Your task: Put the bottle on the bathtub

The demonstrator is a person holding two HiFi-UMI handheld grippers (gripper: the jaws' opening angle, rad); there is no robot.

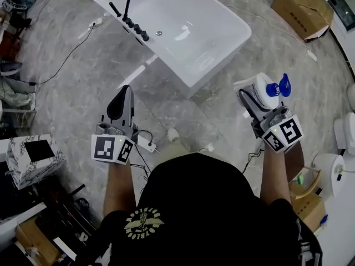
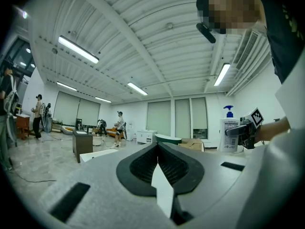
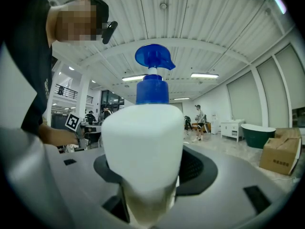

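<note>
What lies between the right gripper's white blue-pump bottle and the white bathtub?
Head view: only bare grey marbled floor separates white pump bottle from white bathtub.

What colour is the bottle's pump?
Blue pump on a white bottle; clearest in the right gripper view.

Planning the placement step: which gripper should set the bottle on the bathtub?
Right. The right gripper is shut on the bottle, while the left gripper is shut and empty. Both are short of the bathtub.
</note>
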